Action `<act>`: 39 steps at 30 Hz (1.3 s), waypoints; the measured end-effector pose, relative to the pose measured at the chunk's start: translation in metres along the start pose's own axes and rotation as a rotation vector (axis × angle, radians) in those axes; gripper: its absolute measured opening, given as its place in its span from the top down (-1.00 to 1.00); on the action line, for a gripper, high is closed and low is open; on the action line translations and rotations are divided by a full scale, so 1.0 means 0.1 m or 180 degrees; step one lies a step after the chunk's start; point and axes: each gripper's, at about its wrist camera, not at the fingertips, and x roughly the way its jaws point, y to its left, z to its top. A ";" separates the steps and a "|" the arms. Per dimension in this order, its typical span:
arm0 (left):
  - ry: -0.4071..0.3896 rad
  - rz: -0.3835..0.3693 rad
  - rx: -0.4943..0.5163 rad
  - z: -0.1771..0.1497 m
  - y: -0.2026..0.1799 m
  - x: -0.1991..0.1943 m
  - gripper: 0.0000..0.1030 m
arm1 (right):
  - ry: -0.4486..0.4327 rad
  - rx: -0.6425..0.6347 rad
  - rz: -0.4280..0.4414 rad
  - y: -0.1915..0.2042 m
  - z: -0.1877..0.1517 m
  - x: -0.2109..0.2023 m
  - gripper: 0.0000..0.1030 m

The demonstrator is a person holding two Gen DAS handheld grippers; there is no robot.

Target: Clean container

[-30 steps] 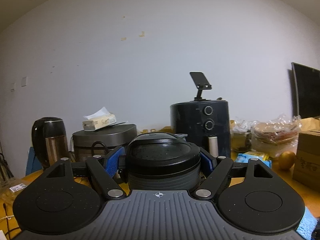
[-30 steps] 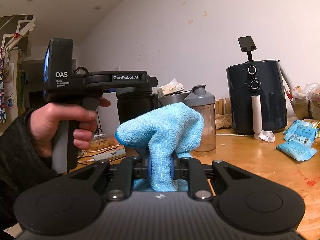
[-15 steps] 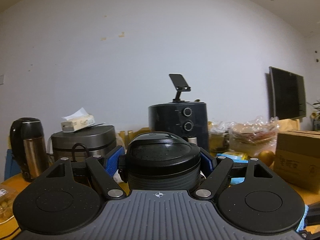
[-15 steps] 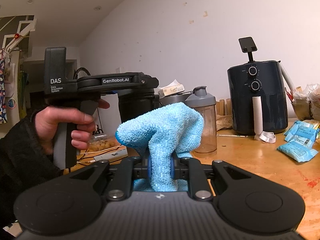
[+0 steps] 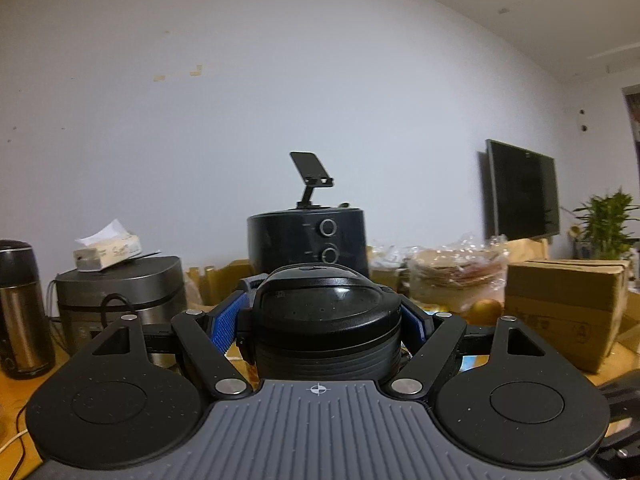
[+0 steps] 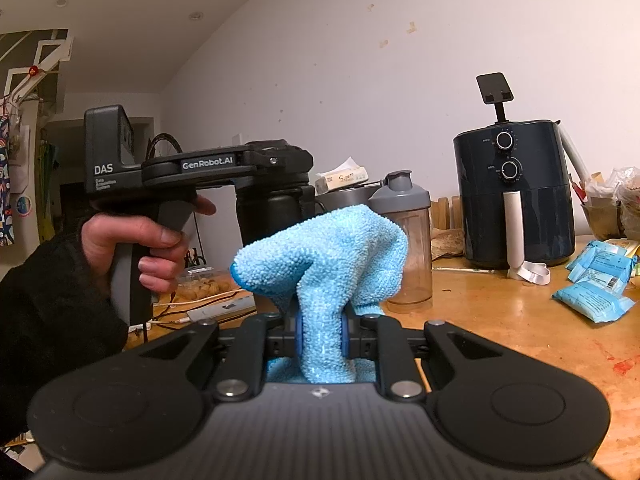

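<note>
Left hand-held gripper [image 5: 320,316] clamps black lidded container [image 5: 326,320]; right hand-held gripper [image 6: 320,334] pinches blue microfibre cloth [image 6: 324,252]. Best: hold container steady, press cloth flat against wall.

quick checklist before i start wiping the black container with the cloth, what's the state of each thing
1. Left tongs clamped on the black lidded container: ok, blue pads press both sides.
2. Right tongs pinching the blue microfiber cloth: ok, a bunched fold stands up above the pads.
3. Container held upright and off the table: ok in the right wrist view.
4. Lid shut: looks seated, latch cannot tell.
5. Cloth touching the container: not ok, they are apart.
6. Clear path: not ok, the grey-lidded shaker bottle stands close behind the cloth.
</note>
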 end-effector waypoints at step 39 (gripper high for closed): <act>0.0079 -0.0807 -0.0093 -0.02 0.30 0.11 -0.49 | 0.0050 -0.0061 0.0096 0.08 -0.03 0.06 0.74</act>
